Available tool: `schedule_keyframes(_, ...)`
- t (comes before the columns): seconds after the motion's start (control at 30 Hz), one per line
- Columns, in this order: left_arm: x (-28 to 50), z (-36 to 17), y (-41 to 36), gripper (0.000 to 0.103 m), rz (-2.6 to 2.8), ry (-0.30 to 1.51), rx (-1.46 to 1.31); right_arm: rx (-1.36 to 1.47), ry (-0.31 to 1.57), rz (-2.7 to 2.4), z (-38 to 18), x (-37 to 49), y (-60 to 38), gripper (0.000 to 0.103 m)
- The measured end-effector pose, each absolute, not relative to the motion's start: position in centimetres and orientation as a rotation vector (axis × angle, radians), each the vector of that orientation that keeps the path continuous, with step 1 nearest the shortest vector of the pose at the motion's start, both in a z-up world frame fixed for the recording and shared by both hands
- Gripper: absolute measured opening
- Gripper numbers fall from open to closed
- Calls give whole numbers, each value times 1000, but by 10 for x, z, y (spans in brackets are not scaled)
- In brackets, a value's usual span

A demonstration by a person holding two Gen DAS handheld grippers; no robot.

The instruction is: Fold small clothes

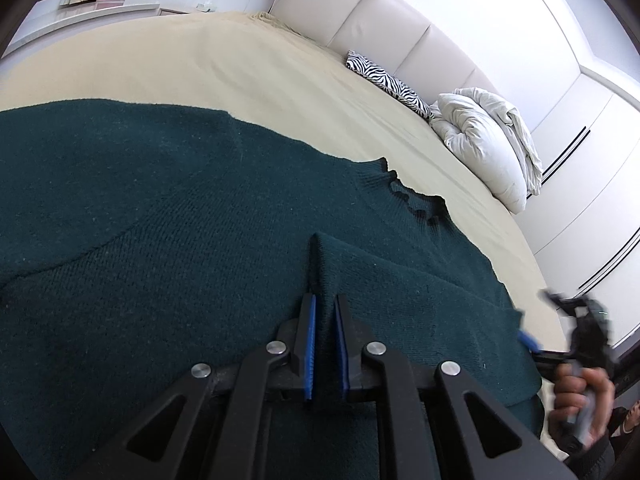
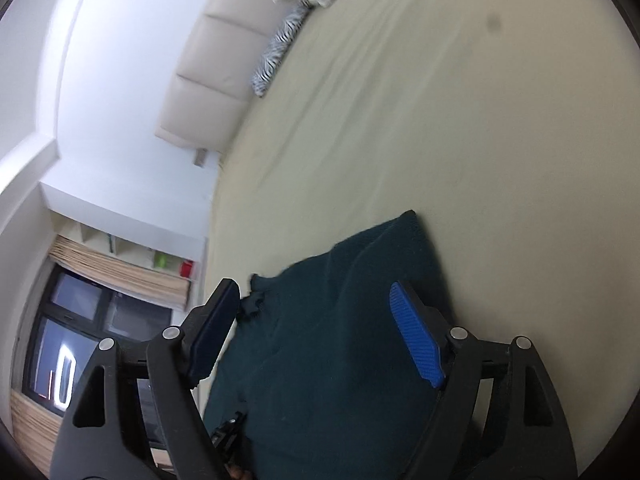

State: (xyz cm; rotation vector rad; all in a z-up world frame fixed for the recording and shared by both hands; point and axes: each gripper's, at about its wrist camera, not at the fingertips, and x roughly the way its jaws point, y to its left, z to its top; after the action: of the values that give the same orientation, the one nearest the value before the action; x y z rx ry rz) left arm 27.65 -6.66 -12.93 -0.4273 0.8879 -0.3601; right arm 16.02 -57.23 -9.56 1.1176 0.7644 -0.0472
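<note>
1. On the bed (image 1: pixel 248 64), a dark green sweater (image 1: pixel 160 240) is spread flat across the beige cover, collar (image 1: pixel 404 196) toward the headboard (image 1: pixel 384 24)
2. Left gripper (image 1: pixel 325 344) is seen clenched on a raised ridge of the sweater fabric, blue pads (image 1: pixel 310 344) nearly together with cloth pinched between; likely a sleeve or side edge being carried over the body for a fold
3. Right gripper (image 2: pixel 316 332) is seen released, jaws spread wide, nothing between them; it hangs over the sweater's far edge (image 2: pixel 340 340), judged ready to take a second hold
4. Flat spread is judged deliberate: bed surface gives support so folds can be laid straight
5. Left wrist view alone shows the pinch, the collar, a zebra-print pillow (image 1: pixel 388 80), a white duvet (image 1: pixel 488 136), and the person's right hand (image 1: pixel 580 396) on its handle
6. Right wrist view alone shows the open jaws, a window (image 2: pixel 80 340) and shelves (image 2: pixel 152 256); image is motion-blurred, so exact contact with the cloth cannot be told
</note>
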Motion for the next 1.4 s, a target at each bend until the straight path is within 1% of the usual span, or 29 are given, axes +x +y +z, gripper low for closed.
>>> schedule_keyframes(0.03, 277, -130, -67, 13, -360, 888, -427, 1117, 756, -37, -104, 165, -577, 76)
schedule_keyframes(0.13, 277, -130, -65, 13, -366, 887, -440, 1088, 768, -59, -81, 162, -576, 77)
schedule_keyframes(0.27, 277, -131, -64, 13, -367, 884, -445, 1075, 672, 8, -53, 138, -563, 78)
schedule_keyframes(0.3, 277, -131, -64, 13, -369, 886, -447, 1072, 696, 26, -57, 133, -556, 79)
schedule_keyframes(0.37, 277, -131, -64, 13, -370, 886, -448, 1058, 791, 16, -81, 131, -545, 79)
schedule_keyframes(0.43, 277, -131, -64, 13, -369, 889, -448, 963, 682, 54, -86, 120, -540, 77)
schedule_keyframes(0.5, 278, -130, -62, 14, -380, 900, -462, 964, 703, 35, -79, 117, -538, 77)
schedule_keyframes(0.53, 279, -127, -62, 15, -388, 912, -461, 964, 729, -18, -69, 114, -537, 79)
schedule_keyframes(0.57, 277, -120, -60, 21, -387, 927, -449, 960, 730, -50, -61, 109, -533, 79)
schedule_keyframes(0.6, 274, -112, -56, 37, -375, 924, -448, 937, 699, -55, -47, 96, -523, 80)
schedule_keyframes(0.63, 267, -102, -49, 47, -359, 905, -463, 877, 654, -59, -27, 83, -514, 80)
schedule_keyframes(0.67, 258, -89, -36, 63, -346, 866, -495, 790, 611, -79, -7, 68, -502, 80)
schedule_keyframes(0.7, 248, -75, -18, 71, -341, 819, -532, 694, 563, -99, 13, 53, -488, 80)
schedule_keyframes(0.73, 239, -65, 0, 73, -331, 782, -561, 605, 517, -115, 31, 39, -472, 81)
schedule_keyframes(0.77, 228, -56, 26, 73, -302, 753, -594, 544, 483, -125, 45, 28, -458, 84)
schedule_keyframes(0.8, 219, -52, 51, 73, -275, 740, -634, 477, 445, -140, 60, 16, -441, 94)
schedule_keyframes(0.83, 213, -51, 72, 73, -252, 730, -674, 426, 414, -157, 71, 7, -427, 102)
schedule_keyframes(0.9, 195, -57, 133, 73, -152, 713, -778, 353, 366, -157, 91, -4, -404, 103)
schedule_keyframes(0.97, 178, -71, 187, 73, -55, 710, -889, 324, 368, -141, 105, -6, -388, 103)
schedule_keyframes(1.07, 146, -100, 265, 73, 81, 674, -1107, 392, 404, -45, 116, -4, -366, 103)
schedule_keyframes(1.13, 133, -117, 297, 67, 116, 635, -1242, 462, 476, 35, 117, 6, -349, 103)
schedule_keyframes(1.17, 132, -122, 306, 64, 119, 624, -1284, 493, 518, 71, 115, 11, -340, 103)
schedule_keyframes(1.4, 155, -146, 344, 64, 211, 554, -1531, 635, 600, 122, 98, 27, -289, 103)
